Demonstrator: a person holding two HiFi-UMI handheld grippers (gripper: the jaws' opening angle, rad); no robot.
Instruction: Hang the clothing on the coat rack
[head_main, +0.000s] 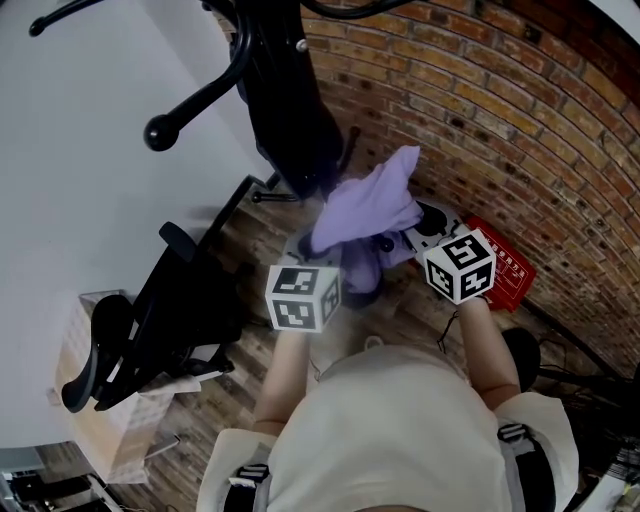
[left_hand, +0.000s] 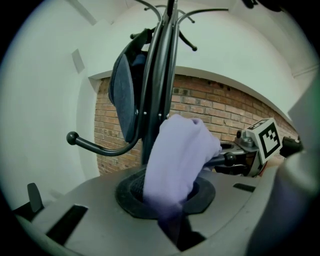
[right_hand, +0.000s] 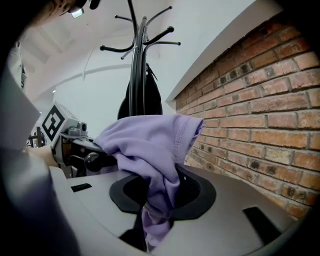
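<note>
Overhead, the head view alone takes in the person's forearms (head_main: 290, 370), a black office chair (head_main: 150, 320) and a red box (head_main: 505, 268) at the foot of the brick wall (head_main: 520, 120); none of these show from the grippers except the bricks. Only the two gripper views look up to the top hooks of the coat rack (right_hand: 136, 70), where a dark garment (left_hand: 124, 95) hangs against the pole. The lavender garment (head_main: 370, 205) is up in the air just in front of the rack, bunched between both grippers. The left gripper (left_hand: 172, 215) is pinched tight on one fold, which rises out of its jaws as a rounded hump. The right gripper (right_hand: 152, 215) is clamped on a thicker wad, the ribbed hem turned toward the bricks.
</note>
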